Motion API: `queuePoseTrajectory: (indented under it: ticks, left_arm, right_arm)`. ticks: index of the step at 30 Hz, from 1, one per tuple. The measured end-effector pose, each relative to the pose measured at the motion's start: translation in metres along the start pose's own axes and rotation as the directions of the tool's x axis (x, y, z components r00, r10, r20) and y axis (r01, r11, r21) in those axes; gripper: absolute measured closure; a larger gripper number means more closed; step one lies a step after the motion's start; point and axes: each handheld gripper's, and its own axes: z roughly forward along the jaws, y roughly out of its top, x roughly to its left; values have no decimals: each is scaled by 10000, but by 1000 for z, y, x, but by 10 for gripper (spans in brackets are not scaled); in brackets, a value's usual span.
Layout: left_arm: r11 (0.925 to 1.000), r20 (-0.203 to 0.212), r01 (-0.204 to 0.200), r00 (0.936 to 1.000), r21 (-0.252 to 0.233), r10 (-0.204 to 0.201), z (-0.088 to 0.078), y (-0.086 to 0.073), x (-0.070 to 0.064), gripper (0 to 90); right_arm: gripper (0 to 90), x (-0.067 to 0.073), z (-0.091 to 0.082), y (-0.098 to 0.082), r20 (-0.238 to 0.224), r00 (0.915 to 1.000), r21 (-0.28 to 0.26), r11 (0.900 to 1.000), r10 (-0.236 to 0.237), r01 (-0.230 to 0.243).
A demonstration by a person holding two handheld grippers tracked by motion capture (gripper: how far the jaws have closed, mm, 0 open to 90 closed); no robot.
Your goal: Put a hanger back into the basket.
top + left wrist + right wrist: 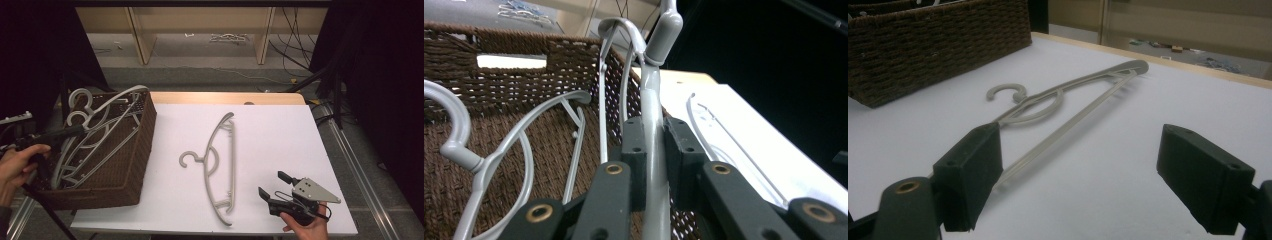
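White surface (280, 145) under dim light, dark curtains at both sides, bare shelving and loose cables across the floor at the top of the frame. Brown wicker basket (135, 165) at the left edge of the high view, several grey hangers (95, 137) tangled inside it, hooks and arms crossing. Left gripper (654, 145) at the far left, fingers (633, 150) pinching the shoulder bar of one grey hanger (651, 107), the bar running straight up between the pads toward its neck and hook at the top of the left gripper view. One more hanger (220, 165) flat on the white cover at mid-frame, hook toward the basket, well apart from everything else. Right gripper (280, 187) low at the lower right, fingers (970, 170) spread wide and empty, pointed at that lying hanger's near tip. Likely snags from here: the pinched hanger catching on its neighbours in the basket, hook or crossbar dragging a second one up or tipping it over the rim; the smooth narrow bar pivoting or sliding between the pads; the basket shifting if the tangle resists a firm pull.
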Motion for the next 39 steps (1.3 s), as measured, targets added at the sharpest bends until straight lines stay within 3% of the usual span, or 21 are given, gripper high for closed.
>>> queuePoseTrajectory:
  ticks: [3,15,28,32,36,39]
  left_arm:
    - [9997,53,72,10000,-222,-71,-3,0,2,802]
    - [9997,-15,-245,9997,-16,245,-15,-2,6,802]
    - [9975,110,-232,9997,662,225,-9,-4,9,802]
    - [9973,-51,-112,9999,724,116,-8,-6,11,802]
    - [9902,-523,-116,9985,1391,191,0,-10,15,802]
    - [9871,-576,-19,9983,1603,112,7,-12,17,802]
  right_arm:
    - [195,0,0,0,-4,10000,-20,10000,35,-35]
    - [195,0,1,-1,9,10000,99,9999,71,-71]
    - [196,0,1,-1,27,10000,101,9999,68,-68]
    - [196,-1,0,-1,32,10000,50,10000,68,-68]
    - [196,-1,0,-1,5,10000,107,9999,60,-60]
    - [196,0,1,-1,22,10000,110,9999,42,-42]
